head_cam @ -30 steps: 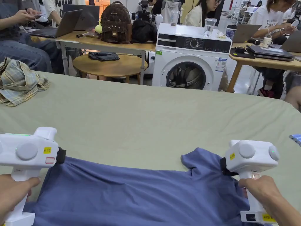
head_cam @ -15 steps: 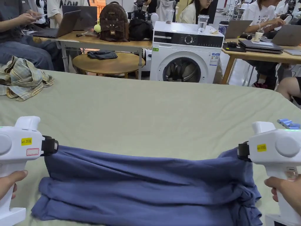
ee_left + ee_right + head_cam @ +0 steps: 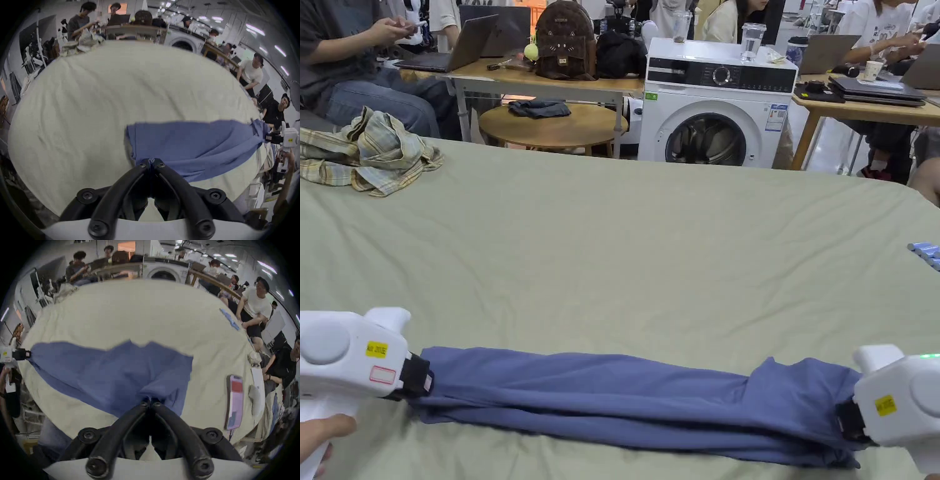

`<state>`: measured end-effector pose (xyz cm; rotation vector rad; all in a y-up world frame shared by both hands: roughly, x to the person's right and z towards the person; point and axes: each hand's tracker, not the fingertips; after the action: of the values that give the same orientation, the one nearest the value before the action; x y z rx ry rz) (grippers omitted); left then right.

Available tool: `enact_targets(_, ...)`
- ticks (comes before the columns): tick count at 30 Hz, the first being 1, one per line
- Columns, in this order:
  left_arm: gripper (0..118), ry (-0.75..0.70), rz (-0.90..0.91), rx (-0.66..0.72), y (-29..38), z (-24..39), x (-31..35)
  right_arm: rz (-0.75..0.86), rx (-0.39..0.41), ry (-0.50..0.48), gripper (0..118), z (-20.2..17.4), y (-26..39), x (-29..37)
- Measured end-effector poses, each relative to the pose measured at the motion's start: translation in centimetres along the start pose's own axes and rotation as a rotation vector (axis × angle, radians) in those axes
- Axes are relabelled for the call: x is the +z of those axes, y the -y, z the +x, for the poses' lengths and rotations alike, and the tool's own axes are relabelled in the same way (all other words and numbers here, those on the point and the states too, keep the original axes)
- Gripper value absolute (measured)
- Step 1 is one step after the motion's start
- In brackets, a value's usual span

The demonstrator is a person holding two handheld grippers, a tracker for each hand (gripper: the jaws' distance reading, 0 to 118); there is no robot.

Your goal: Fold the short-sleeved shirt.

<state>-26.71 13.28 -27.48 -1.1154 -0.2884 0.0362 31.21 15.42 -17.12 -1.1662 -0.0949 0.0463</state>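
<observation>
Blue shirt point(image 3: 625, 403) lies on the pale green sheet point(image 3: 625, 250) as a long, narrow folded band, stretched flat along the sheet's near edge, several layers stacked. A sleeve flap shows near the shirt's right end.

Left gripper point(image 3: 422, 382) sits at the shirt's left end. In the left gripper view its jaws are pressed together with a pinch of blue cloth between the tips point(image 3: 151, 162). A hand point(image 3: 319, 434) holds its white handle, just off the shirt's left end.

Right gripper point(image 3: 850, 420) sits at the shirt's right end. In the right gripper view both jaws close on bunched blue fabric point(image 3: 150, 400), the cloth puckering where they bite. The shirt is taut between the two grippers; each gripper view shows the other gripper at the shirt's far end.

Away from the shirt: a crumpled plaid garment point(image 3: 375, 153) rests on the sheet's far left corner, well apart from it. A phone point(image 3: 234, 402) lies flat on the sheet to the right of the shirt. Small blue objects point(image 3: 925, 253) sit at the sheet's right edge; too small to identify. Beyond the sheet stands a white washing machine point(image 3: 715, 106), with people seated at wooden tables point(image 3: 550, 84) on either side.
</observation>
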Motion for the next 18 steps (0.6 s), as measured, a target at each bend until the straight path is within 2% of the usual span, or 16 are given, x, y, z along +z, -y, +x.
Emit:
enact_targets(4, 0, -0.019, -0.031, -0.001, 0.4, 0.4, -1.4, -0.049, -0.009, 0.019, 0, -0.1, 0.9, -3.6)
enact_targets(8, 0, -0.033, -0.040, -0.011, -0.2, 0.8, -0.6, -0.032, -0.032, 0.031, 0, 0.0, 0.2, -2.2)
enact_targets(9, 0, -0.042, -0.035, -0.003, -0.4, 1.0, 0.0, -0.029, -0.042, 0.046, 4, 0.0, 0.0, -1.4)
enact_targets(10, 7, -0.063, -0.009, 0.013, -0.5, 1.2, 0.5, 0.002, -0.046, 0.082, 17, -0.2, -0.1, -0.5)
enact_targets(11, 24, -0.108, 0.050, 0.007, -0.7, 1.5, 1.3, 0.054, -0.028, 0.129, 46, -0.6, -0.3, 0.5)
enact_targets(12, 37, -0.139, 0.109, 0.000, -0.9, 1.9, 2.1, 0.113, -0.001, 0.157, 58, -1.0, -0.5, 1.6)
enact_targets(13, 43, -0.149, 0.147, 0.001, -1.1, 1.9, 2.4, 0.156, -0.007, 0.167, 60, -1.2, -0.9, 2.3)
enact_targets(18, 44, -0.073, 0.358, 0.026, -1.8, 2.9, 3.8, 0.370, -0.121, 0.137, 60, -2.5, -2.9, 3.7)
